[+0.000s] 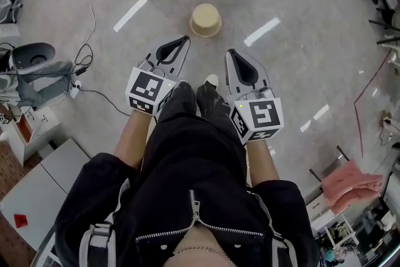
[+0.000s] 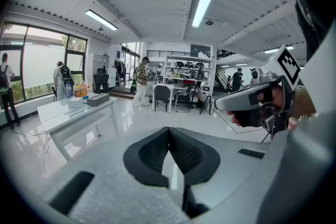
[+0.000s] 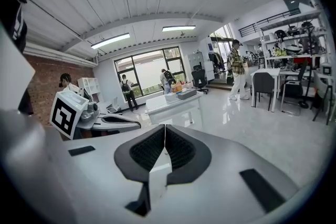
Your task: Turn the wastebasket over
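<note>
Ahead of both pairs of fingers, on the floor (image 1: 300, 22): wastebasket (image 1: 205, 20), tan and round, well apart from the tips and touched by neither
Wastebasket's way up: hard to make out; a pale round face shows on top, but I cannot tell whether it is the mouth or the base
Left gripper (image 1: 185, 39): fingers (image 2: 152, 153) pressed together tip to tip, nothing between them
Right gripper (image 1: 230, 53): fingers (image 3: 181, 152) likewise closed, holding nothing
Between the two grippers: the person's shoes (image 1: 212, 103) and dark trousers, hiding the floor there
Gripper views: each gripper's own grey body fills the lower half; the wastebasket is out of sight in both
Beyond the left fingers: white counter (image 2: 79, 107), its load too small to name
Right of the right fingers: pink cloth (image 1: 353, 183), what it lies on unclear
</note>
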{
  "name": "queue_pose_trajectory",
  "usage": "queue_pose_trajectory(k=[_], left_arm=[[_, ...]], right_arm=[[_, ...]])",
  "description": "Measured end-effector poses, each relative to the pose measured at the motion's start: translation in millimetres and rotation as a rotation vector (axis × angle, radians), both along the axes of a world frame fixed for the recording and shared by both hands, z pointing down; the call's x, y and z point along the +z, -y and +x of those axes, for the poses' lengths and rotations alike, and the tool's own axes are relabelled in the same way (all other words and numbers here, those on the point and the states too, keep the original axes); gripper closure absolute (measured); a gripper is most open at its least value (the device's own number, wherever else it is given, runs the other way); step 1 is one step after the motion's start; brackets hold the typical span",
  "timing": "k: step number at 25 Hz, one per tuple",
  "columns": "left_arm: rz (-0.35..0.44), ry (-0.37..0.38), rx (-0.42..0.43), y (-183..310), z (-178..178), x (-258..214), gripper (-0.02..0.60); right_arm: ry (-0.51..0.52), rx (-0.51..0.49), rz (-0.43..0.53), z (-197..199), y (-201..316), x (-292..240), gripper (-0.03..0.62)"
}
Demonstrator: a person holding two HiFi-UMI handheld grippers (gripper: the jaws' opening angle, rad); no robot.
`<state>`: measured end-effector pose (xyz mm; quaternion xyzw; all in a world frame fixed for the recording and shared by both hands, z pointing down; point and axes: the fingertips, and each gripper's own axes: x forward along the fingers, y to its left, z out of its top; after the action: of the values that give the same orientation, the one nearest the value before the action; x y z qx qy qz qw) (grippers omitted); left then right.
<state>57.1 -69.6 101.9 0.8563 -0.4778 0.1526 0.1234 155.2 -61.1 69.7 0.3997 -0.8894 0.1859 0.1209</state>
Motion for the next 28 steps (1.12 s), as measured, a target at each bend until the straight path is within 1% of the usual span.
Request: queue_pose_trajectory(k=[4,9,14,18,23,28], left_arm=[[-0.018,0.004,-0.025,6.9,-15.5,8.8,0.577],[-0.025,-0.005,-0.033,28.2,-38.1,15.4,0.577],[-0.032,-0.021,-0.044,57.5,-72.6,19.3,0.577],[-0.02,-0.041,-0.04,84.9,-97.3,16.7,0.577],[-0.001,-0.053,-0.01,119.6,-111.2,13.3,0.577],[0.035,-0.057,0.003,142.5,-111.7,0.6,0.577]], right_arm=[[0.001,0.003,-0.013,-4.1,15.5,6.6,0.583],[-0.011,0.007,-0.028,-22.3,37.5,15.0,0.582],[-0.025,0.01,-0.036,-54.0,66.3,15.2,0.582],[-0.046,0.009,-0.017,-84.1,95.8,10.2,0.583],[-0.057,0.031,0.039,-102.2,127.0,-7.0,0.582],[-0.063,0.045,0.047,-105.0,141.4,-11.8,0.582]])
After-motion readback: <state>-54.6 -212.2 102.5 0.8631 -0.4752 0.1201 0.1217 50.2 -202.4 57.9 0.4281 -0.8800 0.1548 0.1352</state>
